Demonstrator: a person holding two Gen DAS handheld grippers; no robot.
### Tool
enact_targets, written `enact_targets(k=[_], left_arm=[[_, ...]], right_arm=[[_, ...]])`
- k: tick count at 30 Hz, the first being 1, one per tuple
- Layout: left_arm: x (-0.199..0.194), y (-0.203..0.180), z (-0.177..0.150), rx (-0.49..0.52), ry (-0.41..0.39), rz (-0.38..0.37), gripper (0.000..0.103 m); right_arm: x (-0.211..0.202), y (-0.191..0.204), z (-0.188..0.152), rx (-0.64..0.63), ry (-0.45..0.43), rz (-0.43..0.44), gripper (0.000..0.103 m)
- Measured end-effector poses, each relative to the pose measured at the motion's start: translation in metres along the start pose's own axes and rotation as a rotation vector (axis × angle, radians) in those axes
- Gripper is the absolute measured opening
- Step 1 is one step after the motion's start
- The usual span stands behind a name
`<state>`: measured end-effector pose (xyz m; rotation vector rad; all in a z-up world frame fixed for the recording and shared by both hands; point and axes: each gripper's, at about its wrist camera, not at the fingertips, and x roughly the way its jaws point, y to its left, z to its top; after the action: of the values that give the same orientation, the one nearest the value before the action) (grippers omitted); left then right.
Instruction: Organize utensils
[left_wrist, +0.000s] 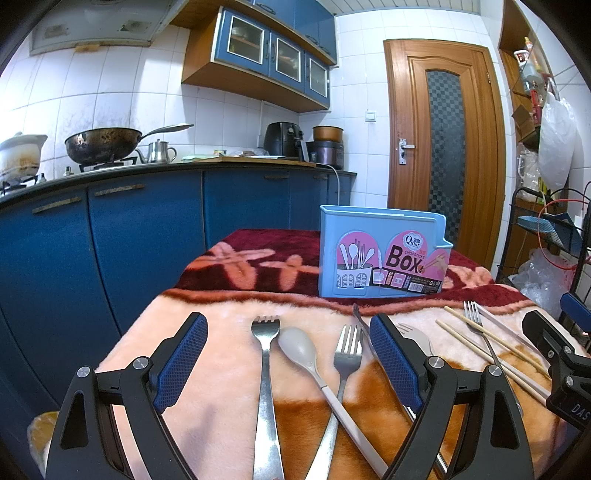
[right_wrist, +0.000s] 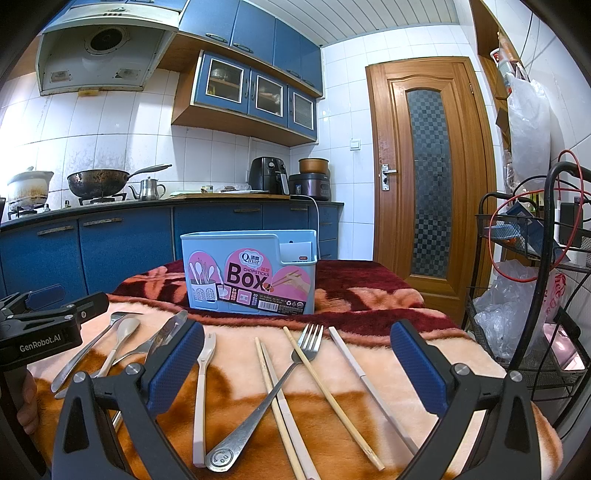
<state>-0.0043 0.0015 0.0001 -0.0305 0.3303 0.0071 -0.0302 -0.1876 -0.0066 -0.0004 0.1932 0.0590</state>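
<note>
Counting stock: nothing sorted yet that I can see. Blue chopsticks box (right_wrist: 251, 273) stands toward the desk's (right_wrist: 369, 354) far edge; forks, spoons, chopsticks (right_wrist: 332, 395) all lie loose before it. Left tool (left_wrist: 288, 354) and right tool (right_wrist: 297, 365) both spread, holding nothing.

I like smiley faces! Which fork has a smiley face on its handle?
The metal fork lying across the chopsticks, between the right gripper's fingers. Its handle end has a smiley; the other forks show none.

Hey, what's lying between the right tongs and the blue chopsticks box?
In the right wrist view, chopsticks, a steel fork and a beige fork lie on the blanket between the right tongs and the box.
</note>
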Motion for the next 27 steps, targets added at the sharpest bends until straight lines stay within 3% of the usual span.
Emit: enact_targets(k=[15, 27], left_arm=[[0.003, 0.002, 0.004, 0.000, 0.018, 0.005, 0.090], [0.013, 0.012, 0.015, 0.008, 0.154, -0.025, 0.090]], right_arm=[[0.005, -0.002, 0.000, 0.012, 0.025, 0.014, 0.103], [0.007, -0.021, 0.017, 0.066, 0.166, 0.090, 0.103]])
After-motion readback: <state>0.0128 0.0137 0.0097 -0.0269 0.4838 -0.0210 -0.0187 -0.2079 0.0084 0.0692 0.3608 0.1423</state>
